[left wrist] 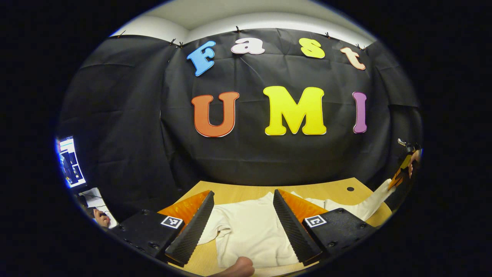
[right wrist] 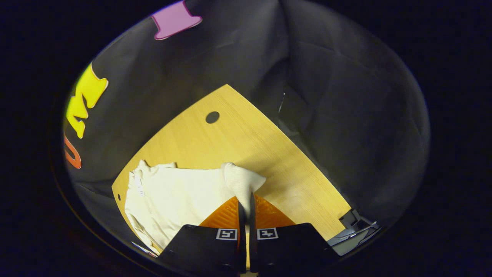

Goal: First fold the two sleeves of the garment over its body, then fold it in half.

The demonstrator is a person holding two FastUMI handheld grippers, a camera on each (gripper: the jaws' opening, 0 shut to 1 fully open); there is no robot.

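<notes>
Right gripper (right wrist: 246, 206) fingers pinch the ribbed sleeve cuff (right wrist: 242, 181), lifted off the desk (right wrist: 246, 134), with the cream garment (right wrist: 173, 196) body lying flat to their left; left gripper (left wrist: 242, 227) fingers stand spread above the body, other sleeve (left wrist: 217, 227) bunched alongside, path across unobstructed.

Recording booth, black cloth wall (left wrist: 127, 127), wooden table (right wrist: 238, 138)

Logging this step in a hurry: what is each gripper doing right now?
Left gripper: open above the garment, holding nothing.
Right gripper: shut on the sleeve cuff.
</notes>
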